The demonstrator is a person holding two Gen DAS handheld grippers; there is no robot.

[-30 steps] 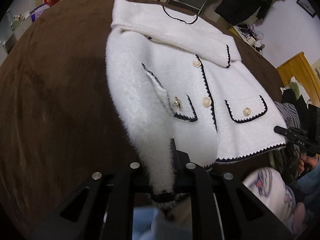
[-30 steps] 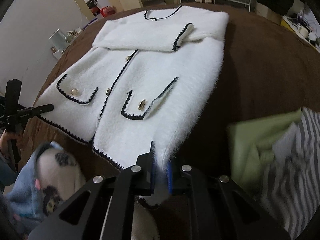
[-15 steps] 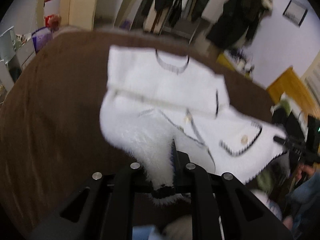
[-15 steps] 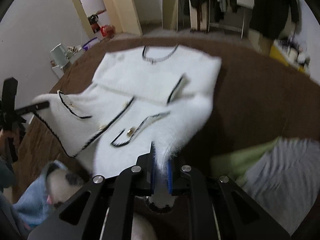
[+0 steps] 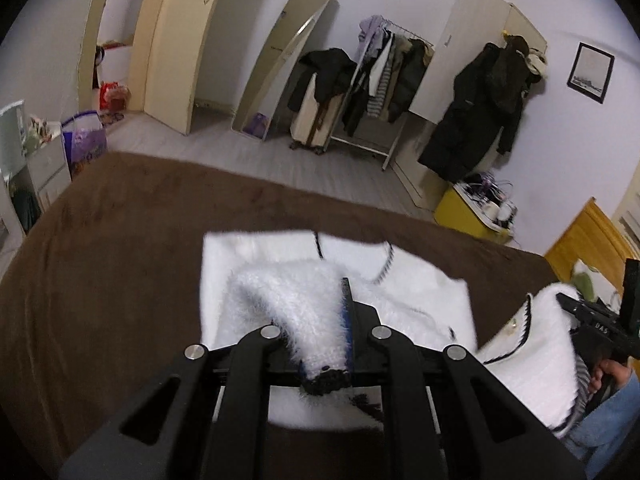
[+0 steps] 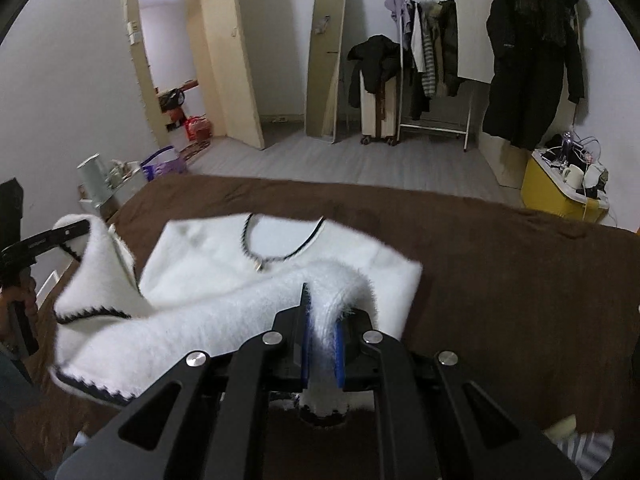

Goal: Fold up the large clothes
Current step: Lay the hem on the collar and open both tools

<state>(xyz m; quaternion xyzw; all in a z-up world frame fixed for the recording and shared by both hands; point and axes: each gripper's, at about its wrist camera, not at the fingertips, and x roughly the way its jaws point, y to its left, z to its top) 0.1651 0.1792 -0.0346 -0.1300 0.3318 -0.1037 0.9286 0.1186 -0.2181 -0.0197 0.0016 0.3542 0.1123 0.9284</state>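
Brown bed bearing a white fuzzy jacket with black trim, collar end flat, hem end lifted; left tool clamped on the hem's left corner, right tool clamped on the hem's right corner, both off the bed.

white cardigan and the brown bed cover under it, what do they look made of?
White fluffy cardigan with black trim: looks like fuzzy knit, maybe faux fur or mohair-type; long fibres stand off its edges, matte. Brown bed cover: seems short-pile plush or velvet; soft sheen with darker brushed patches.
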